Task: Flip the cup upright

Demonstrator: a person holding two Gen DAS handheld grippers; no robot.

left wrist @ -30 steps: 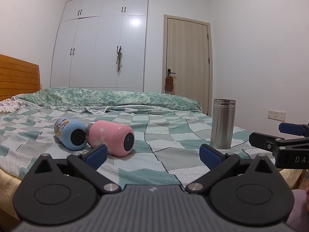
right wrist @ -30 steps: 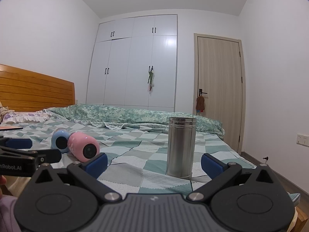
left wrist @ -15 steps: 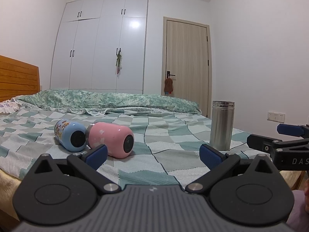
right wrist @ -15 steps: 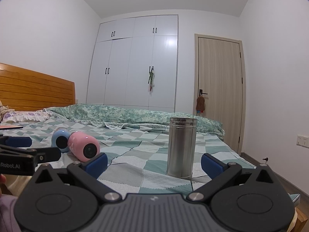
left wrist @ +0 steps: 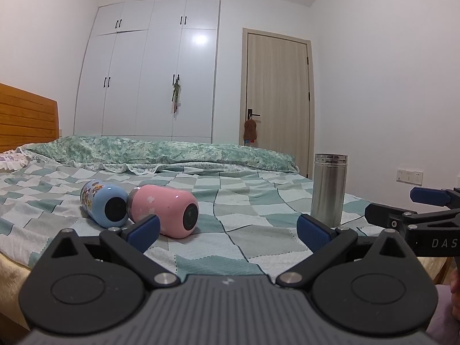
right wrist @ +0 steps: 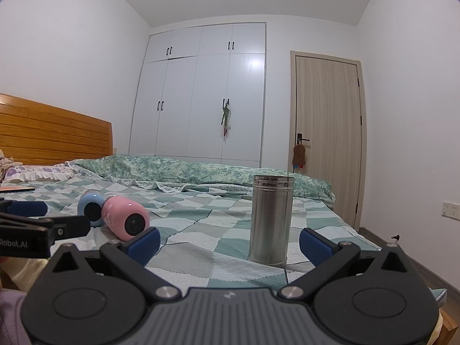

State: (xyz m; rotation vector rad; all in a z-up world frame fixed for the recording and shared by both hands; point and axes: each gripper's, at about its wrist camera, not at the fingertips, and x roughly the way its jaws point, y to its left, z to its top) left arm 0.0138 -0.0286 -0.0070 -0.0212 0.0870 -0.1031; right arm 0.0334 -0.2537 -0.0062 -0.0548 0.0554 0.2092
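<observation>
Left wrist view: your left claw [left wrist: 227, 227] gapes wide, empty; so does your right claw [right wrist: 228, 243]. On the bed [left wrist: 253, 210], the pink cup [left wrist: 164, 210] lies sideways, base toward you, touching the blue cup [left wrist: 103, 202]. The steel cup [right wrist: 271, 220] stands upright.

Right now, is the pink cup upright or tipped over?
Tipped over. The pink cup lies on its side on the bed, round end facing the camera.

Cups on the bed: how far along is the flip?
Done: the steel cup stands upright on the bed. In hand: nothing; the left gripper and right gripper are both open and empty. Left: the pink cup and blue cup lie on their sides, touching.
</observation>
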